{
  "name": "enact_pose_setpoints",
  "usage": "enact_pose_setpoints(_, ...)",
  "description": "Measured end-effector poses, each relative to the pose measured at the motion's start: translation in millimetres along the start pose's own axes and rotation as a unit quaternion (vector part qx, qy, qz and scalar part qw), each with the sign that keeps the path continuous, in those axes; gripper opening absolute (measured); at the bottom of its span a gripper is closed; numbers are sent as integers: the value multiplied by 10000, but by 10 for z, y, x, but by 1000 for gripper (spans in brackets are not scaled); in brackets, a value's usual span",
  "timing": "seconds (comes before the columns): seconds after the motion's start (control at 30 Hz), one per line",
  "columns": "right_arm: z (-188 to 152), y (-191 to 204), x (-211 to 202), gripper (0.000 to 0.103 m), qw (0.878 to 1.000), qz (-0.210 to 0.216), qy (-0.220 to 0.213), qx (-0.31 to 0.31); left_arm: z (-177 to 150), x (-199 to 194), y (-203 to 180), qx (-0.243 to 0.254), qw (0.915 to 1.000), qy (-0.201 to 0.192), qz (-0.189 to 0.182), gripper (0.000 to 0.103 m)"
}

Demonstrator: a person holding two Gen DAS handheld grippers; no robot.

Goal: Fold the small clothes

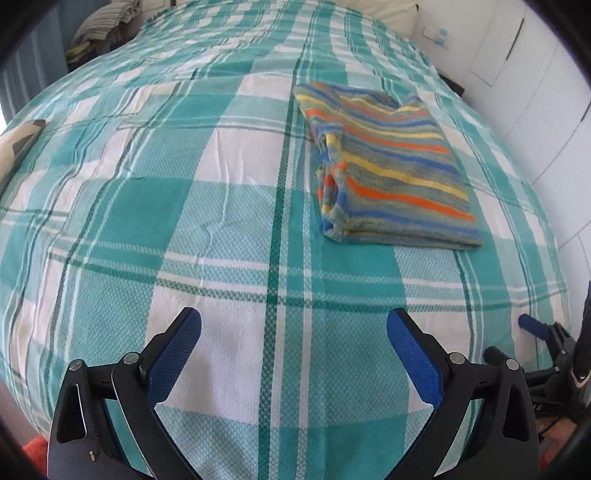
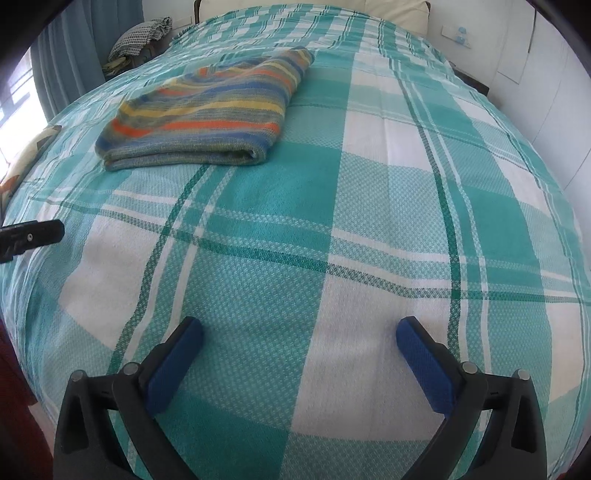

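A striped knit garment (image 1: 388,166) in grey, orange, yellow and blue lies folded into a neat rectangle on the teal-and-white checked bedspread (image 1: 184,206). In the right wrist view the same garment (image 2: 207,110) sits at the upper left. My left gripper (image 1: 293,321) hovers open over the bedspread, well short of the garment, with nothing between its blue pads. My right gripper (image 2: 299,330) is also open and empty, near the bed's front edge; part of it (image 1: 535,328) shows at the lower right of the left wrist view.
A heap of clothes (image 1: 107,26) lies beyond the bed's far left corner beside blue curtains (image 2: 70,59). A patterned cushion (image 1: 22,142) rests at the left edge. A pale pillow (image 2: 399,11) sits at the head, and white wardrobe doors (image 1: 535,92) line the right side.
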State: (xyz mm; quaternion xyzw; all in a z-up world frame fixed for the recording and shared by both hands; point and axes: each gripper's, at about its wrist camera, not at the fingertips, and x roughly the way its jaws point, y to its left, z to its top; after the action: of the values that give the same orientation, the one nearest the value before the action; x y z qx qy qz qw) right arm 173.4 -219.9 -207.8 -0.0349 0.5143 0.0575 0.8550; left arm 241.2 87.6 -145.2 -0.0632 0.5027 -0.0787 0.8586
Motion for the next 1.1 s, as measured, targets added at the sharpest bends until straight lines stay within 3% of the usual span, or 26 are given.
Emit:
enact_pose_setpoints(0.07, 160, -112, -49, 102, 9994, 317, 54, 147, 344, 12, 114, -185, 9993, -59, -314, 101)
enact_pose_setpoints(0.2, 778, -320, -77, 101, 9904, 1170, -335, 658, 969, 452, 237, -516, 9943, 307, -877, 101)
enact_pose_setpoints(0.37, 1694, -351, 363, 96, 9706, 2076, -460, 1131, 1380, 1066, 174, -780, 9921, 616, -759, 101)
enact_pose_setpoints(0.47, 2056, -310, 880, 88, 9570, 2515, 27, 1443, 1456, 1320, 58, -713, 9936, 755, -443, 100)
enact_pose_setpoints(0.5, 2117, -275, 1078, 76, 9513, 2641, 314, 1556, 1453, 1353, -26, -533, 9959, 696, -220, 97)
enact_pose_setpoints(0.53, 2155, -221, 1179, 65, 9546, 2518, 378, 1549, 1447, 1374, -137, -241, 9978, 618, 15, 70)
enact_pose_setpoints(0.57, 2196, -127, 1200, 41, 9639, 2280, 351, 1331, 1445, 1392, -251, -5, 9980, 631, -57, 28)
enact_pose_setpoints(0.6, 2235, 10, 1187, 37, 9746, 2001, 346, 949, 1451, 1384, -348, 47, 9975, 682, -193, 15)
enact_pose_setpoints(0.67, 2266, 314, 1041, 31, 9912, 1317, 120, 106, 1475, 1276, -516, 278, 9983, 478, 193, 14)
enact_pose_setpoints(0.77, 2267, 601, 706, 27, 9942, 820, -409, -570, 1516, 992, -597, 420, 9990, 118, 121, 13)
enact_pose_setpoints(0.97, 2472, 562, -110, 26, 9835, 1212, -1281, -394, 1678, 119, -614, 427, 9969, -608, -259, 13)
enact_pose_setpoints(1.03, 2543, 570, -325, 27, 9802, 1352, -1405, -338, 1723, -61, -616, 424, 9960, -732, -299, 13)
enact_pose_setpoints(1.1, 2604, 562, -396, 29, 9780, 1538, -1379, -283, 1713, -53, -564, 361, 9969, -658, -247, 21)
